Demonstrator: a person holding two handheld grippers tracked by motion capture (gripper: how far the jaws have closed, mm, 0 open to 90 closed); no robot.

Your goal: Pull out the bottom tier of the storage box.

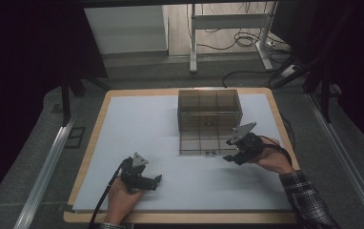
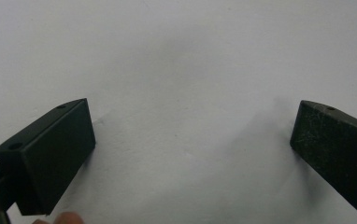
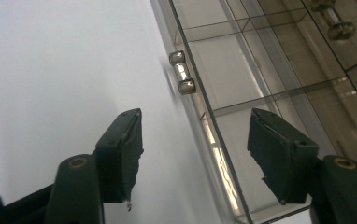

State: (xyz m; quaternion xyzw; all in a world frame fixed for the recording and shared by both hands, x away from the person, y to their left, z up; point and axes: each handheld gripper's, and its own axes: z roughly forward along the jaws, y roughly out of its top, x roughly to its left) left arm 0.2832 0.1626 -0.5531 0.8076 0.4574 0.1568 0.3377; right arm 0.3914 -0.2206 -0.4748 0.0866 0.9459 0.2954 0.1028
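Right gripper [image 1: 231, 151] sits at the front edge of the pulled-out drawer [image 1: 204, 143] of the smoky clear organiser box [image 1: 209, 109]. In the right gripper view its jaws stand apart, nothing pressed between them; the drawer's front wall [image 3: 204, 116] runs up through the gap between the jaws, nearer the right-hand one. The small metal handle [image 3: 182, 73] on that wall is ahead of the jaw tips, a bit left of centre, not touched. Drawer compartments look empty as far as I can see.

Left gripper [image 1: 152, 182] is parked over bare white table [image 2: 176, 56]. Jaws wide open, nothing between or ahead of them, well apart from the box.

My read: drawer is fully drawn out onto the table and the right jaws are off the handle, so the pull-out step looks done. Can't tell whether pushing it back or loading it comes next.

If closing: slide the jaws forward along the wall until the handle sits between them, square up, close on it, then push straight toward the box. Watch for the drawer skewing in its slot, and the box sliding on the table; left gripper could brace it.
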